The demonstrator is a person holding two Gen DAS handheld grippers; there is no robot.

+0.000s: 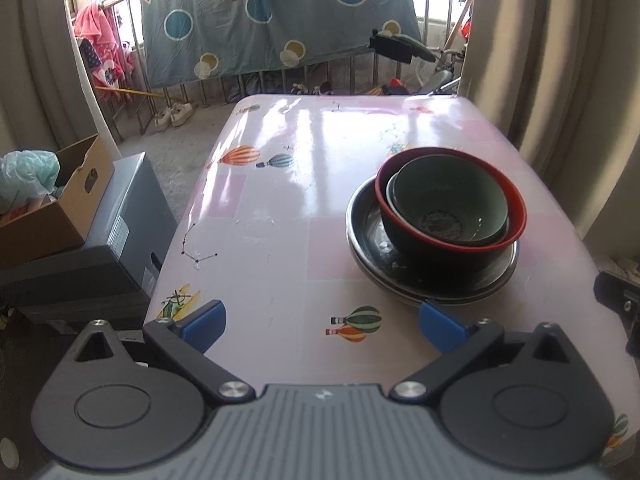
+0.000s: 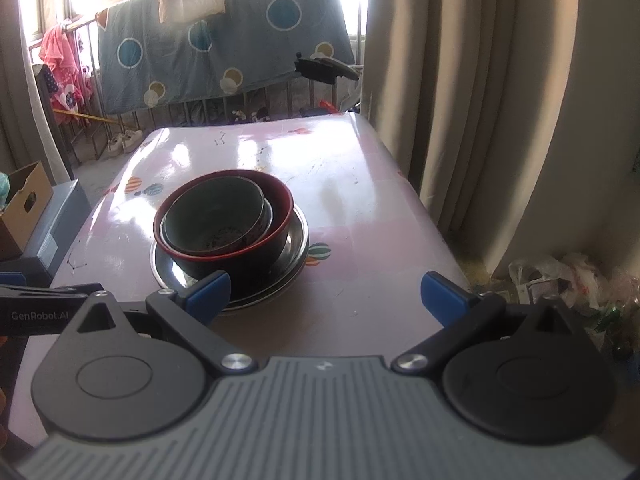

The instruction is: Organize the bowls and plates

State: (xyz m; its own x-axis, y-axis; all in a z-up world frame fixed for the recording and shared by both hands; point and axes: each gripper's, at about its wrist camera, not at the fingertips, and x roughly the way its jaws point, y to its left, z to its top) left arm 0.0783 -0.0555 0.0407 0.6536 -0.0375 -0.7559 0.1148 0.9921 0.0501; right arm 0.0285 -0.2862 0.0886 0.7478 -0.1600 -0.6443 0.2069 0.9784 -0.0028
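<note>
A stack stands on the pink table (image 1: 280, 200) (image 2: 360, 208): a green bowl (image 1: 448, 196) (image 2: 216, 216) nests in a black bowl with a red rim (image 1: 440, 252) (image 2: 264, 256), which rests on dark metal plates (image 1: 364, 232) (image 2: 298, 236). My left gripper (image 1: 324, 326) is open near the table's front edge, with the stack ahead and to its right. My right gripper (image 2: 326, 294) is open too, empty, its left blue pad (image 2: 210, 290) just in front of the plates' near rim. The left gripper's body (image 2: 40, 312) shows at the left edge of the right wrist view.
Left of the table sit a grey box (image 1: 120, 232) and a cardboard box (image 1: 60, 208). Beige curtains (image 2: 480, 100) hang along the right side, with plastic bags (image 2: 568, 276) on the floor below. A railing with a blue blanket (image 1: 260, 20) stands beyond the far edge.
</note>
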